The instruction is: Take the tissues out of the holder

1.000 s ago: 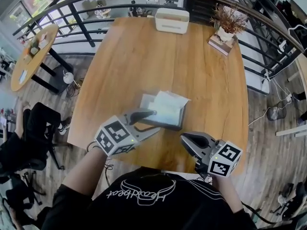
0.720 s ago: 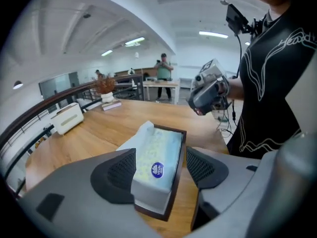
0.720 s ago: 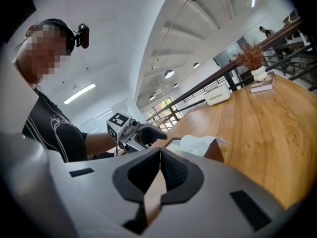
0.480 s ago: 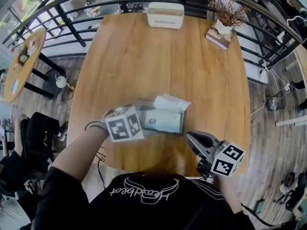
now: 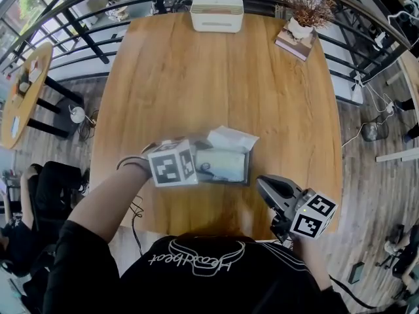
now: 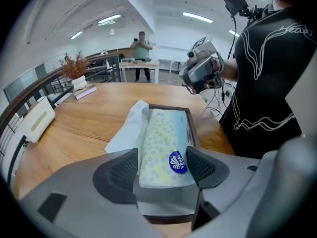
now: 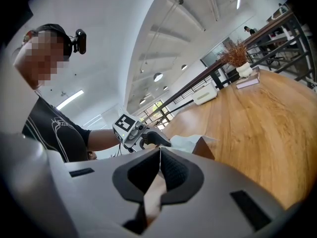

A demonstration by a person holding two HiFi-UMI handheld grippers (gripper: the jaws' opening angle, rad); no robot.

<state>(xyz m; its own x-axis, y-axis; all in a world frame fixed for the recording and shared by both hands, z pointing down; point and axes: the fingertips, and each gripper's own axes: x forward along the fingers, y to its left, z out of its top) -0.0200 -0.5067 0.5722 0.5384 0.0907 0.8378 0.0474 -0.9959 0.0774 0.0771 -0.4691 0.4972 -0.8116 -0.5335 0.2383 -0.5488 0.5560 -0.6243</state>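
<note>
The left gripper (image 6: 162, 166) has swung over the holder (image 6: 168, 105), its jaws now at their widest. It straddles the tissue pack (image 6: 161, 138) ungripped, presumably to lift it. The right gripper (image 7: 159, 168) idles ahead, closed and empty.

The holder (image 5: 247, 170) sits on the table (image 5: 196, 77) near its front edge. The tissue pack (image 5: 222, 164) lies in it, and 1 loose tissue (image 5: 230, 138) lies at its far rim. The left gripper (image 6: 162, 166) reaches in from the left, with the pack's end between its jaws. The right gripper (image 5: 264, 183) is just right of the holder, apart from it. At the far edge stand a box (image 5: 217, 13) and, to its right, a potted plant (image 5: 306, 18) on a book (image 5: 293, 43).
</note>
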